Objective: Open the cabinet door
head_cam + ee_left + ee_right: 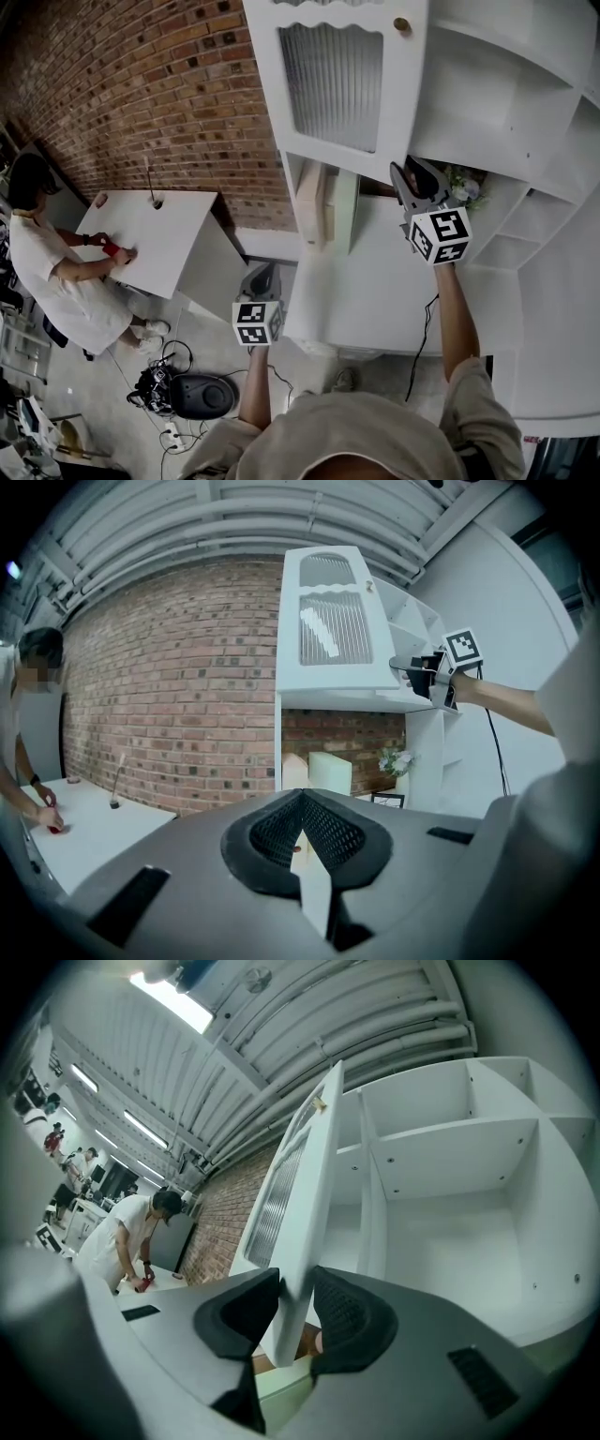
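Note:
The white cabinet door [333,84] with a ribbed glass pane and a brass knob [401,25] stands swung out from the wall cabinet. My right gripper [405,178] reaches up to the door's lower corner. In the right gripper view the door [300,1194] runs edge-on between the jaws, and the right gripper [295,1302] is shut on that edge, both pads against it. The left gripper view also shows the door [328,630] and the right gripper [403,665] at its bottom corner. My left gripper [267,272] hangs low in front of the counter; its jaws [302,799] meet at the tips and hold nothing.
Bare white shelves [525,112] lie behind the door. Below is a white counter [375,281] with small flowers [466,187] and a framed picture. A person [47,262] works at a white table [159,234] by the brick wall. A black bag and cables [197,394] lie on the floor.

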Demonstrator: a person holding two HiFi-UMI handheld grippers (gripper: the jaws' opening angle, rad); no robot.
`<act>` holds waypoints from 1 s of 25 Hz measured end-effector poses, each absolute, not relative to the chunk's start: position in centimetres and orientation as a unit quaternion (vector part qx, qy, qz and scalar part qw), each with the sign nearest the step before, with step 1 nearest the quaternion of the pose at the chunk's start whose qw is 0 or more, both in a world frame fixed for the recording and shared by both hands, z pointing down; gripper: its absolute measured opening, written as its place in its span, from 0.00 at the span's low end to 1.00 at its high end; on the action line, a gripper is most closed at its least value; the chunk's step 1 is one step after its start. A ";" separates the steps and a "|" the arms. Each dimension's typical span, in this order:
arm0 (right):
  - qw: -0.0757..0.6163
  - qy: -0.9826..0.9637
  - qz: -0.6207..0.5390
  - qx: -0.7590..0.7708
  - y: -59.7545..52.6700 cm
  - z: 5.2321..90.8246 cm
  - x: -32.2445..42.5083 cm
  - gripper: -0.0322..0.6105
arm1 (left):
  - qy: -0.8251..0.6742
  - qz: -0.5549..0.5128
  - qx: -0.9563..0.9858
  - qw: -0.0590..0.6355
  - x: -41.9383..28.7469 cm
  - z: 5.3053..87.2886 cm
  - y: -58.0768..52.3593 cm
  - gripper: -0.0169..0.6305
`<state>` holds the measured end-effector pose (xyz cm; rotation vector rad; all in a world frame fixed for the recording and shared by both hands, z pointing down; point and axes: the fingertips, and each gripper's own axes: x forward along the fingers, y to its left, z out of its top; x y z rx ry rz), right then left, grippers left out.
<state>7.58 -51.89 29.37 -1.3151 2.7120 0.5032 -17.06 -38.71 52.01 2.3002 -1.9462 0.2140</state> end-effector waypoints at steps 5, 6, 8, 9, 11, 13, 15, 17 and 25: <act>0.052 0.884 0.161 -0.436 -50.1 29.0 7.0 0.24 | -0.652 0.068 0.753 0.051 -19.5 51.1 -36.9 0.07; 0.055 0.883 0.159 -0.438 -49.7 28.9 6.8 0.24 | -0.654 0.068 0.752 0.052 -20.0 51.0 -36.4 0.07; 0.061 0.881 0.156 -0.442 -48.9 28.9 6.5 0.23 | -0.659 0.067 0.747 0.052 -21.0 50.9 -35.3 0.07; 0.063 0.880 0.155 -0.444 -48.4 28.9 6.3 0.23 | -0.661 0.067 0.745 0.052 -21.6 50.8 -34.7 0.07; 0.067 0.880 0.152 -0.445 -47.7 29.0 6.0 0.23 | -0.667 0.066 0.741 0.051 -22.6 50.8 -33.8 0.07; 0.071 0.880 0.150 -0.445 -47.0 29.1 5.6 0.22 | -0.672 0.065 0.736 0.052 -23.5 51.0 -32.9 0.07; 0.073 0.879 0.149 -0.446 -46.2 29.2 5.2 0.22 | -0.676 0.064 0.733 0.052 -24.2 51.0 -32.0 0.07; 0.075 0.879 0.151 -0.446 -45.6 29.0 4.7 0.21 | -0.679 0.060 0.730 0.050 -24.7 50.5 -31.4 0.07; 0.083 0.885 0.156 -0.431 -42.2 29.1 2.4 0.20 | -0.690 0.052 0.720 0.044 -25.8 49.8 -29.0 0.07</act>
